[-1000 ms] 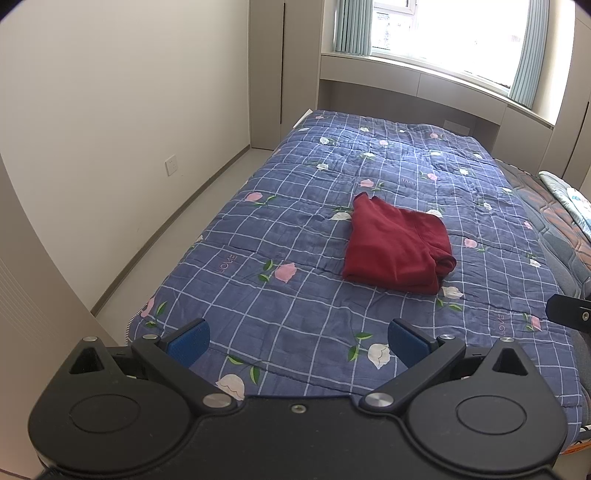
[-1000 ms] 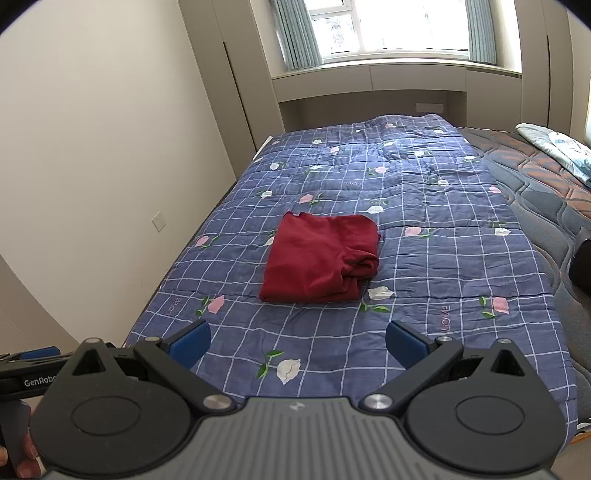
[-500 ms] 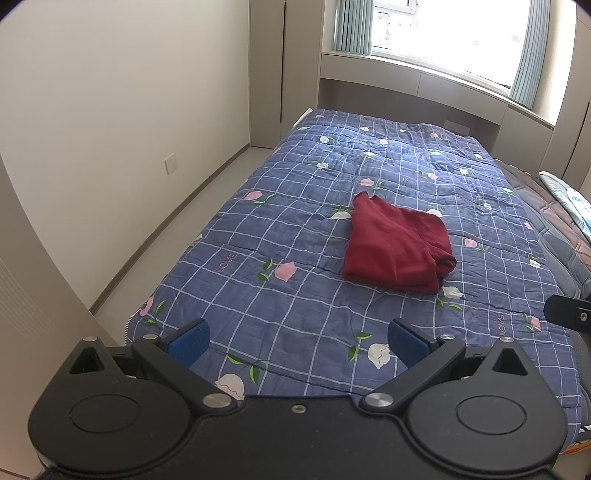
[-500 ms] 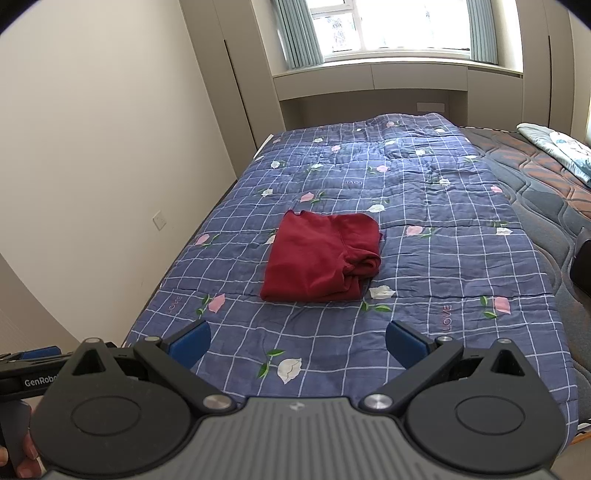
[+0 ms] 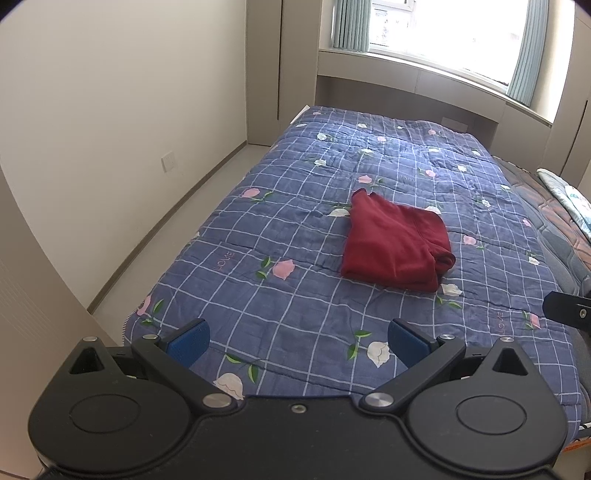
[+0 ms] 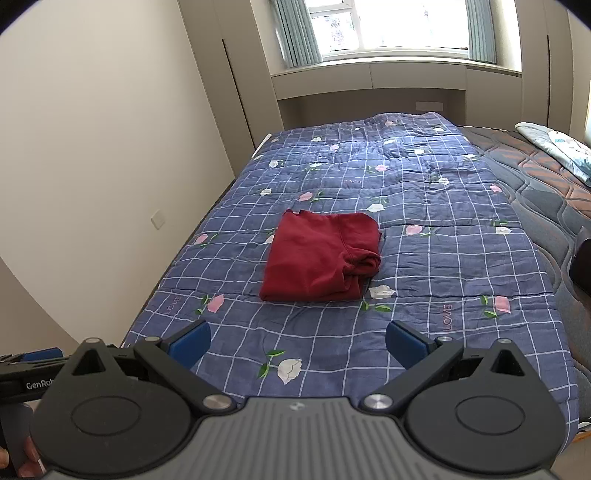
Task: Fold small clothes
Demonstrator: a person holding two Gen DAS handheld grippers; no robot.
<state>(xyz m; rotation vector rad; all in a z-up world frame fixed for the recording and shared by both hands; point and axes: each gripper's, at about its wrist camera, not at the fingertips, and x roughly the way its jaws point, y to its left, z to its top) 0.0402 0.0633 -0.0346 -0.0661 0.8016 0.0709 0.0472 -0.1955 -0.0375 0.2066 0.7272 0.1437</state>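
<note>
Nothing has shifted over the last second: the dark red folded cloth garment [image 5: 397, 247] [image 6: 321, 258] is left lying mid-quilt on the blue checked floral quilt [image 5: 295, 295]. The left gripper [image 5: 297, 338] and right gripper [image 6: 297, 339] are held wide open and empty near the quilt's foot edge, so folding is probably finished.

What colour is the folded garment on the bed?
Dark red, plain with no print. The folded garment shows best in the right wrist view.

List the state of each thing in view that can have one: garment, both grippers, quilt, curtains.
Red garment: folded, lying flat on the quilt, untouched.
Left gripper: open, empty, short of the garment.
Right gripper: open, empty, short of the garment.
Blue floral quilt: spread over the bed.
Curtains: drawn aside, window uncovered.
</note>
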